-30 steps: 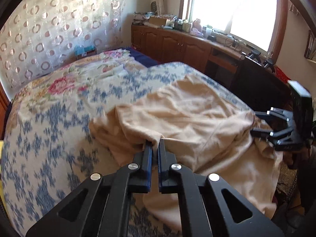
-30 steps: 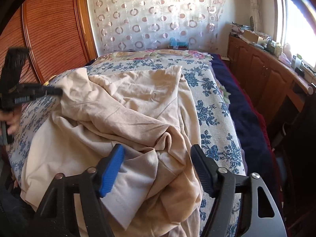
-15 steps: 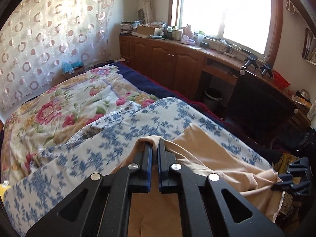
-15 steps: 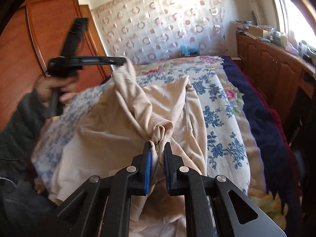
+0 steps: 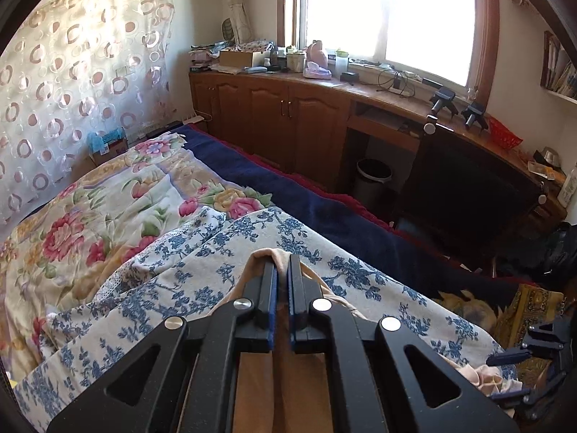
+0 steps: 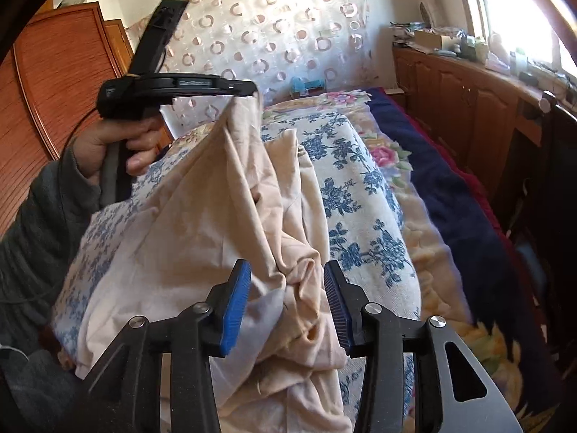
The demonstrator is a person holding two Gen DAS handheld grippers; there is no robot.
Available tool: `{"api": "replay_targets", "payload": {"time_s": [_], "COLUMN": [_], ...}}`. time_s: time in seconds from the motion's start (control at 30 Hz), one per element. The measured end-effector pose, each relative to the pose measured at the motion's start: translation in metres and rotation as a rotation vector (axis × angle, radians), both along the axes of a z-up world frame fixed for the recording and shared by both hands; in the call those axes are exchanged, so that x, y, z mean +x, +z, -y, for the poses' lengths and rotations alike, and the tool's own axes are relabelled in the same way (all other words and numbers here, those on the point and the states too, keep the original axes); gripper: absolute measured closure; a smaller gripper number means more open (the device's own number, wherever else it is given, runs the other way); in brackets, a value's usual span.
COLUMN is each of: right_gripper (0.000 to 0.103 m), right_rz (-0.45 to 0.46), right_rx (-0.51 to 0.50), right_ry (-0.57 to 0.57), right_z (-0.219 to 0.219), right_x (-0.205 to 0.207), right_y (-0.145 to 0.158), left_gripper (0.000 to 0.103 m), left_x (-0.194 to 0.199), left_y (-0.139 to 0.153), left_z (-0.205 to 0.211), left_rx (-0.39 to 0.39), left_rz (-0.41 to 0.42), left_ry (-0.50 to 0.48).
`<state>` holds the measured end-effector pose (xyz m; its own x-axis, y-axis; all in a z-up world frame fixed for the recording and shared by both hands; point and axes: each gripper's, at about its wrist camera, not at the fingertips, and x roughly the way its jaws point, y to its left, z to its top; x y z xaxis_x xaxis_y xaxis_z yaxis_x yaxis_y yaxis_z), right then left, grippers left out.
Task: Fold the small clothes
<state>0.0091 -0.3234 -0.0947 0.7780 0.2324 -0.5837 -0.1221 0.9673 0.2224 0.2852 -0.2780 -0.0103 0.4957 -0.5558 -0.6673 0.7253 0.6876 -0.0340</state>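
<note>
A beige garment (image 6: 202, 238) lies heaped on the bed's blue-flowered sheet (image 6: 357, 195), one edge pulled up off the bed into a slanting sheet of cloth. Which kind of garment it is cannot be made out: it is crumpled, and its lower part runs out of the picture. The left claw (image 6: 249, 91) grips that raised edge, its jaws closed tight on the cloth; in its own view only a small loop of beige (image 5: 277, 252) shows past the fingertips, the rest hidden under the claw's black frame. The left hand (image 6: 119, 144) wraps around the handle, held high and to the left, with a grey sleeve (image 6: 39, 223) running down from it to the picture's edge. The right claw (image 6: 286, 303) points down over the bunched folds near the bed's near end; its jaws are opening, the cloth lies between the blue pads (image 6: 236, 306), and they do not press it. In the left view this claw (image 5: 541, 364) is mostly cut off at the lower right corner. Beyond the sheet lie a rose-patterned quilt (image 5: 93, 216) and a dark blue blanket (image 5: 324, 213), then wooden cabinets (image 5: 274, 122) under a bright window (image 5: 389, 14).
</note>
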Motion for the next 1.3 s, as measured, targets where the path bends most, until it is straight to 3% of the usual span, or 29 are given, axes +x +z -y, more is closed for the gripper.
{"api": "replay_targets", "payload": {"time_s": [0.27,0.3,0.33,0.4,0.5,0.6,0.8,0.83,0.9,0.97,1.0,1.13,1.3], "right_gripper": [0.059,0.075,0.097,0.097,0.097,0.097,0.095,0.091,0.07,0.055,0.052,0.052,0.052], "right_rz": [-0.031,-0.037,-0.042,-0.032,0.007,0.026,-0.017,-0.016,-0.014,-0.011,-0.005,-0.002,-0.093], "right_rx": [-0.09,-0.093,-0.095,-0.108,-0.096,-0.092,-0.183,-0.21,-0.21,-0.19,-0.192,-0.179,-0.253], "right_ry": [0.021,0.026,0.041,0.049,0.031,-0.008,-0.071,-0.084,-0.092,-0.085,-0.081,-0.025,0.017], "right_z": [-0.025,-0.026,-0.027,-0.027,-0.019,-0.013,-0.02,-0.022,-0.024,-0.026,-0.029,-0.043,-0.052], "right_x": [0.013,0.012,0.011,0.005,-0.008,-0.024,-0.042,-0.043,-0.049,-0.054,-0.057,-0.061,-0.054], "right_y": [-0.001,0.0,0.0,0.004,0.015,0.02,0.011,0.013,0.016,0.021,0.024,0.032,0.021], "left_gripper": [0.097,0.089,0.081,0.05,0.027,0.027,0.027,0.027,0.027,0.027,0.027,0.027,0.027], "left_x": [0.002,0.001,-0.003,-0.011,-0.026,-0.047,-0.088,-0.097,-0.111,-0.124,-0.133,-0.155,-0.171], "left_y": [0.001,0.003,0.007,0.014,0.021,0.024,0.012,0.006,-0.005,-0.015,-0.021,-0.039,-0.055], "left_z": [0.007,0.005,-0.001,-0.012,-0.028,-0.054,-0.106,-0.116,-0.13,-0.141,-0.148,-0.163,-0.177], "left_rx": [0.01,0.008,-0.005,-0.032,-0.034,-0.029,0.006,0.015,0.027,0.044,0.048,0.044,0.033], "left_rz": [0.008,0.005,0.003,0.02,0.054,0.078,0.096,0.092,0.082,0.07,0.068,0.045,0.006], "left_ry": [0.02,0.02,0.015,0.009,0.011,0.026,0.094,0.113,0.139,0.163,0.177,0.199,0.227]}}
